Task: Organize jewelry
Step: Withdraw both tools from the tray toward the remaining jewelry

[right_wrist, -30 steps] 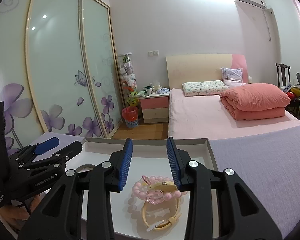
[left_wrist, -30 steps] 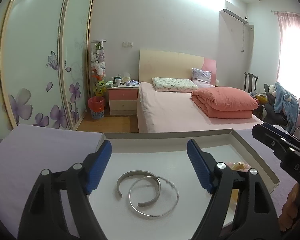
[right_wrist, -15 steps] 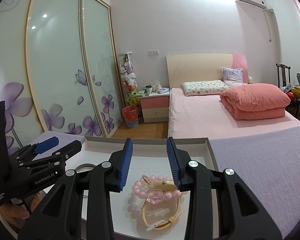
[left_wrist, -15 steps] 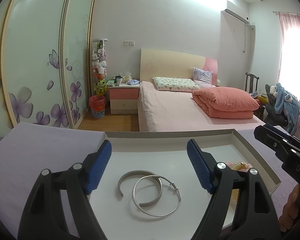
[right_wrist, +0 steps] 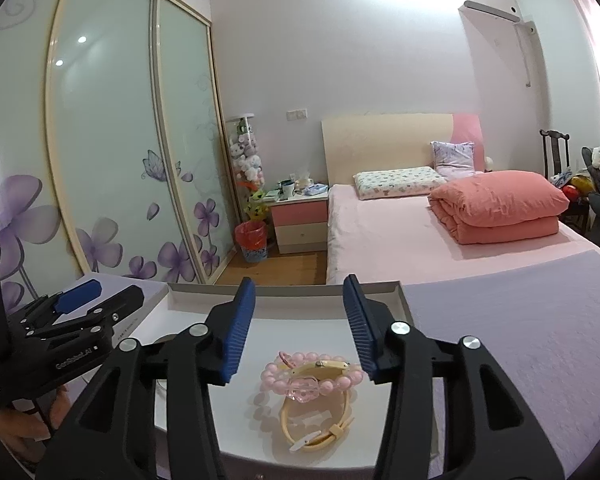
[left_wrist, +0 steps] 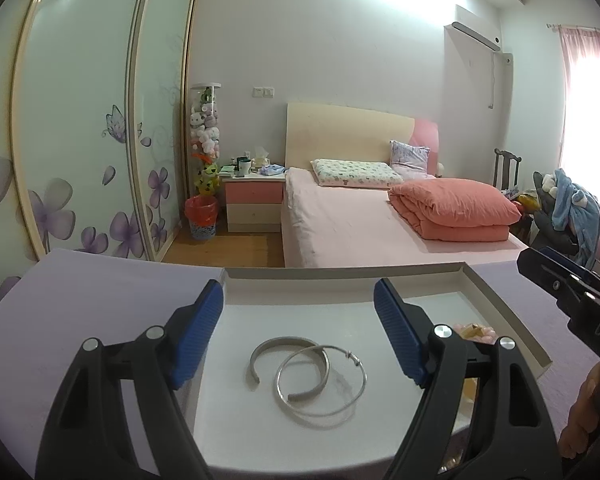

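Silver bangles, an open cuff (left_wrist: 288, 364) and a thin hoop (left_wrist: 322, 386) overlapping it, lie in the white tray (left_wrist: 496, 308), just ahead of the left gripper (left_wrist: 298, 336), centred between its wide, empty jaws.

From the right wrist, the right gripper (right_wrist: 300, 330) has just been opening; nothing is gripped. A pink bead bracelet (right_wrist: 312, 376) rests on a cream watch (right_wrist: 320, 412) directly ahead, on lilac cloth (right_wrist: 520, 340) in a bedroom.

Silver cuff bangle (left_wrist: 289, 364) and thin hoop (left_wrist: 321, 385) overlap, flat, between the left jaws. Pink bead bracelet (right_wrist: 310, 376) rests on cream watch (right_wrist: 320, 416) between the right jaws.
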